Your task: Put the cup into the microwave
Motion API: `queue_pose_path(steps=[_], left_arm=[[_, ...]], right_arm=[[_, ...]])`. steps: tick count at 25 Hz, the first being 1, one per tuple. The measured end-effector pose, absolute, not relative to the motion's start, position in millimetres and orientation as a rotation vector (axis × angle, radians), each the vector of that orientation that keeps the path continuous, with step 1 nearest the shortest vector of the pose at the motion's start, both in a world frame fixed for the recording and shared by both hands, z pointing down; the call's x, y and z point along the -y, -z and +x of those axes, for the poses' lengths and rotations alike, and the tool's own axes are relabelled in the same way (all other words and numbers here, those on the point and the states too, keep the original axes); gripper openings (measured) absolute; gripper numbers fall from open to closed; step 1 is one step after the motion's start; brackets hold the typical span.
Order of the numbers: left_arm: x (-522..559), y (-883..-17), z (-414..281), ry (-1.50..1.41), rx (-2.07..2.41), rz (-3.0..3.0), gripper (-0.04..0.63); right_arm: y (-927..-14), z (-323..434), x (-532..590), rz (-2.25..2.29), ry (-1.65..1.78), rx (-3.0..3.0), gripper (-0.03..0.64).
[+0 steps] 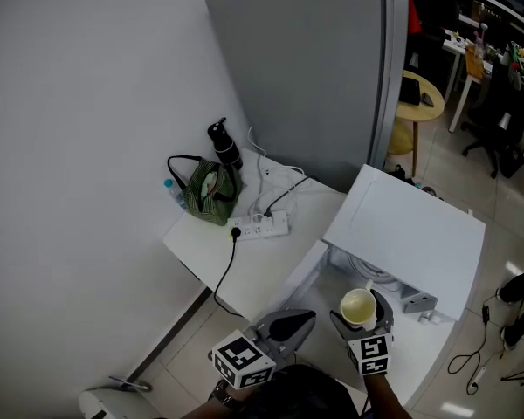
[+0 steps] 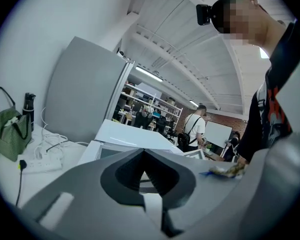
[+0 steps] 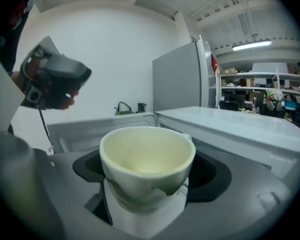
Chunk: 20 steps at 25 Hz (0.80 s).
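The cup [image 3: 147,159] looks like glossy glazed ceramic. The microwave [image 1: 410,234] has a smooth, faintly shiny white casing, the fridge [image 1: 306,77] a matt grey skin. The bag [image 1: 208,195] is striped cloth; the table [image 1: 196,243] is smooth white.

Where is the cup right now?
In the head view, lower right: the cup sits clamped in the right gripper, in front of the white microwave.

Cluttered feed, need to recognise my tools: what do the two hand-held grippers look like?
The left hand-held gripper and right hand-held gripper match: grey moulded bodies, dark inner jaw linings, and a white cube with black square markers on each.
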<state>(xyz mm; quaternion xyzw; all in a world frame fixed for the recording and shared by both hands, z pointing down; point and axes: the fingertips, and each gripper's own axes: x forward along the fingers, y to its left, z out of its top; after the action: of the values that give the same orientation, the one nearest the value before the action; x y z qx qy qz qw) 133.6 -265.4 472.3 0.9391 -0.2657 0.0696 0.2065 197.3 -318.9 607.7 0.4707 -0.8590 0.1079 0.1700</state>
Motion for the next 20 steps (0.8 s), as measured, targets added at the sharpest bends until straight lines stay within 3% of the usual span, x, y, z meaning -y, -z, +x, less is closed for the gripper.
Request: queue_pose_path(steps=[8,20], left_arm=[[265.8,-493.2,139.5,-0.369,0.894,2.648,0.005],[263.9,-460.9,153.6,-0.079,1.073,2.858,0.003]], right_arm=[[-687.6,252.5,403.6,1.57,-0.317,2.246,0.46],[-741.8,302.5,460.0,1.868,-0.43,2.081,0.46]])
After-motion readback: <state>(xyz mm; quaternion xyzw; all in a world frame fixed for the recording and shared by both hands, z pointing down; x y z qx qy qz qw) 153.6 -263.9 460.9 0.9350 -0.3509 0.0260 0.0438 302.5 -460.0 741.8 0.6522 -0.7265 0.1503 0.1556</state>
